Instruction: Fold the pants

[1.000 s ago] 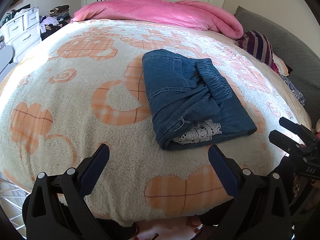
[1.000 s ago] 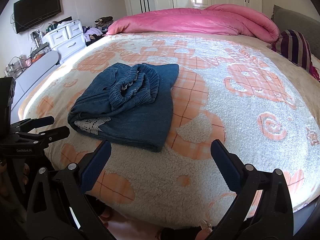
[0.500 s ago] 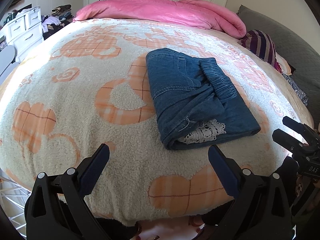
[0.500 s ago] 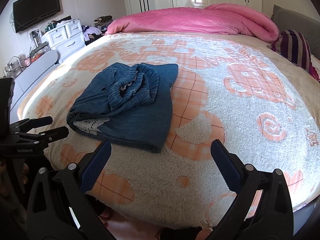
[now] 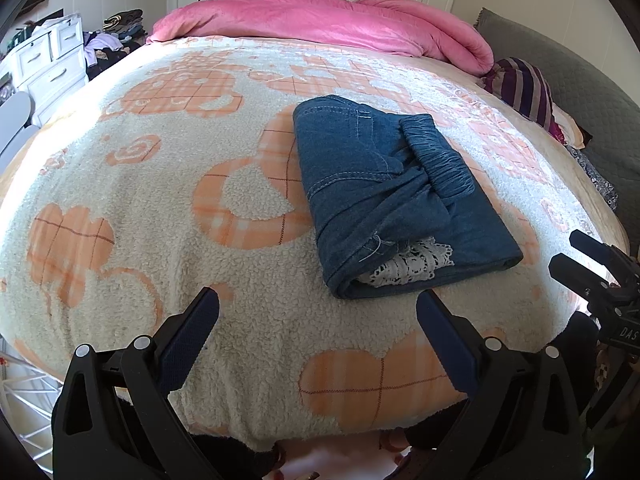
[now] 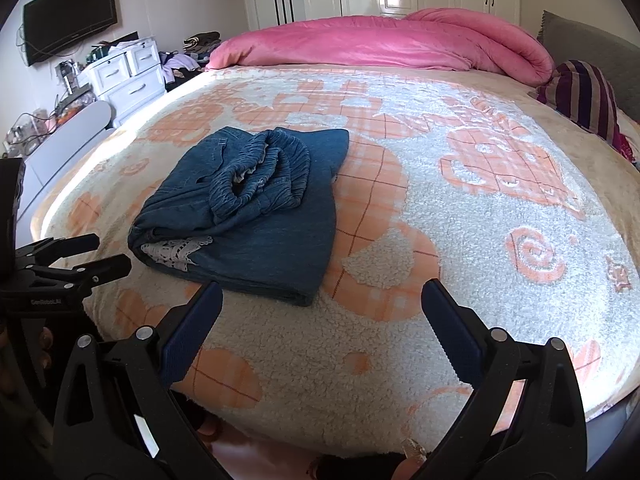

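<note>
Blue denim pants (image 5: 384,196) lie folded in a compact bundle on the fleece bedspread (image 5: 160,184), elastic waistband on top and a white lace trim (image 5: 408,262) showing at the near end. In the right wrist view the pants (image 6: 256,208) lie left of centre. My left gripper (image 5: 318,312) is open and empty, held at the bed's near edge just short of the bundle. My right gripper (image 6: 322,300) is open and empty, near the bundle's right corner. Each gripper shows at the edge of the other's view: the right one (image 5: 588,264), the left one (image 6: 76,256).
A pink duvet (image 5: 328,24) is bunched at the far end of the bed. A striped cushion (image 5: 524,88) and grey headboard (image 5: 592,92) are on the right. White drawers (image 6: 128,76) with clothes piled beside them and a wall TV (image 6: 70,16) stand to the left.
Both grippers have shifted slightly, so the pants sit a little nearer in the views. The pants have not moved and both grippers stay open.
</note>
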Tool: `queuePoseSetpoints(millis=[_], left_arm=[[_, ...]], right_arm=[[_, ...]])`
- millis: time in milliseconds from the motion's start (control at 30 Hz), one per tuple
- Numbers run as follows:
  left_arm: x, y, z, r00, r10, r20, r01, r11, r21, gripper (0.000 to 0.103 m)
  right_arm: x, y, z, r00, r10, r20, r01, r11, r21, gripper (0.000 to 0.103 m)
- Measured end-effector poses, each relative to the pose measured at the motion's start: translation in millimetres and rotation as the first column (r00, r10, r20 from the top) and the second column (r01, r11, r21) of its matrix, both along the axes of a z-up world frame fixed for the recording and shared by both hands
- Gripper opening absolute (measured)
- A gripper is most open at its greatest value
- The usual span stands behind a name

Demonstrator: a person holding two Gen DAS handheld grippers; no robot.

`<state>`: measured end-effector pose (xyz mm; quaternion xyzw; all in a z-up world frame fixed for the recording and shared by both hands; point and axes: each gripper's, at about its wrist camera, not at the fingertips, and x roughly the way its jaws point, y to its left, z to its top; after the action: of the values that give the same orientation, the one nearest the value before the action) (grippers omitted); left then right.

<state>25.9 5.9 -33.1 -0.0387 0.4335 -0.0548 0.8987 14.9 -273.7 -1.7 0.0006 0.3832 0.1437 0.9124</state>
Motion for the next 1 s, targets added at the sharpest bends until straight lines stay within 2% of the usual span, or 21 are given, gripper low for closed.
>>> queuePoseSetpoints(millis=[300,367,467,533,600,700,767,867,900,967,1000], left_arm=[[-0.6,3.6,-0.3,1.000,0.010,-0.006,-0.010,1.000,0.023,0.099],[0.7,8.3,-1.9,1.000,0.023,-0.018,-0.023,1.000,0.012,0.099],[5.7,17.4,-7.8,0.996,0.074,-0.053,-0.072,0.997,0.043,0.099],[9.2,26.0,-10.9,0.994,0.084,-0.075,-0.084,0.996,0.013,0.099],[13.3,41.2,-8.7,0.991,0.118,-0.059,-0.118,0.993,-0.005,0.099],[32.4,75.9,2.4,0.980,0.200,-0.002,-0.200,0.980,0.021,0.099],[51.9,100.6,4.3,0.968,0.253,0.002,-0.252,0.967,0.046,0.099],[96.1,151.6,3.0,0.932,0.362,-0.004,-0.360,0.928,0.092,0.099],[118.3,172.8,0.8,0.918,0.397,-0.003,-0.394,0.911,0.119,0.099],[145.1,195.5,-2.8,0.904,0.427,-0.009,-0.422,0.897,0.131,0.099],[163.9,208.3,-7.4,0.897,0.441,-0.015,-0.435,0.889,0.145,0.099]], right_arm=[[1.1,-2.8,-1.2,1.000,-0.012,-0.005,0.012,1.000,-0.011,0.094],[1.7,-4.8,-1.7,1.000,-0.019,-0.008,0.018,1.000,-0.013,0.094],[2.9,-10.4,-3.0,0.999,-0.033,-0.009,0.033,0.999,-0.016,0.094],[5.7,-17.1,-5.1,0.999,-0.051,-0.012,0.051,0.999,-0.019,0.094],[10.5,-29.5,-7.5,0.996,-0.087,-0.013,0.087,0.996,-0.019,0.094],[23.5,-59.4,-8.6,0.986,-0.168,-0.004,0.168,0.985,-0.029,0.094],[36.4,-84.8,-9.1,0.974,-0.228,0.008,0.228,0.973,-0.047,0.094],[66.4,-135.6,-14.6,0.940,-0.341,0.021,0.341,0.936,-0.087,0.094],[82.4,-159.5,-17.9,0.921,-0.389,0.017,0.389,0.915,-0.105,0.094],[107.9,-196.6,-24.0,0.894,-0.449,0.005,0.446,0.887,-0.119,0.094],[126.6,-221.2,-28.8,0.868,-0.497,-0.012,0.490,0.859,-0.148,0.094]])
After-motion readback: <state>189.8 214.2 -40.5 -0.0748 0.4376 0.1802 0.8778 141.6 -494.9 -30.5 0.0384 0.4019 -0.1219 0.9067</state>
